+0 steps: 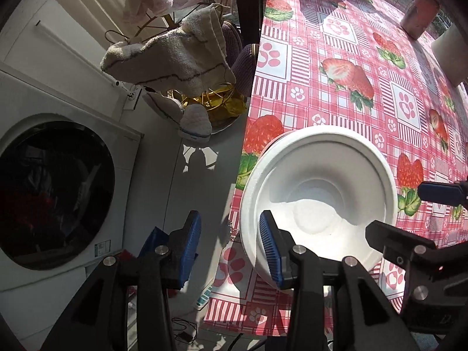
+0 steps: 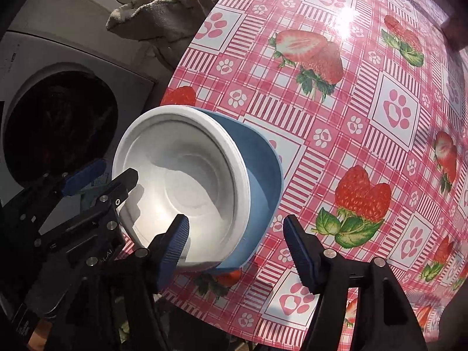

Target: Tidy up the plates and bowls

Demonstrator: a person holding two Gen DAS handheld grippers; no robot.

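Observation:
A white foam bowl (image 2: 187, 169) sits nested inside a blue bowl (image 2: 263, 175) on the strawberry-print tablecloth (image 2: 351, 117), close to the table's left edge. My right gripper (image 2: 236, 220) is open and straddles the near rim of both bowls. One finger is inside the white bowl and the other is outside the blue one, and neither pad presses. In the left wrist view only the white bowl (image 1: 318, 187) shows. My left gripper (image 1: 229, 219) is open astride its left rim, with one finger beyond the table's edge. Each gripper appears in the other's view, the right gripper (image 1: 396, 209) and the left gripper (image 2: 115, 169).
A washing machine (image 1: 55, 193) with a dark round door stands left of the table. Towels (image 1: 169, 58) hang on a rack behind it. A pink cup (image 1: 419, 11) and a white object (image 1: 450, 55) stand at the table's far right.

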